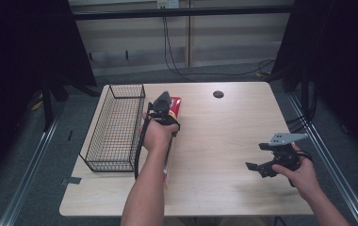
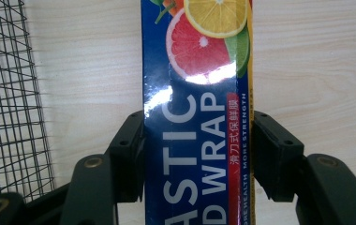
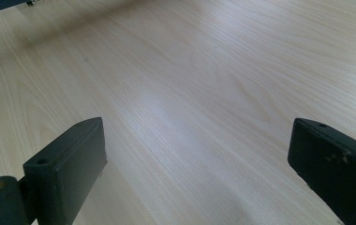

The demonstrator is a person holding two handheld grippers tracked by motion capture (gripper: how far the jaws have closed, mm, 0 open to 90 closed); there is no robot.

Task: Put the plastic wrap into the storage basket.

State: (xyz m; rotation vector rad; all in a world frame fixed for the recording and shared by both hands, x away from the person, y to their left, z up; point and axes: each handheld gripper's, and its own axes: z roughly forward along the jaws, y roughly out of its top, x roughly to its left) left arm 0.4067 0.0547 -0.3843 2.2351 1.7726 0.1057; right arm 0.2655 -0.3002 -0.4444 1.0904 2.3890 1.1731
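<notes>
From above, my left tongs (image 1: 164,104) sit over the long blue plastic-wrap box (image 1: 174,106) lying on the pale wooden tabletop (image 1: 224,141) beside the black wire basket (image 1: 116,127). Left gripper view: jaws pinch the box's sides; I judge lifting remains. Right gripper view: my right tongs (image 3: 199,168) are spread, empty.

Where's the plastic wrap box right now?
In the high view, the plastic wrap box lies left of centre on the table, beside the wire basket, between the left hand-held gripper jaws.
</notes>
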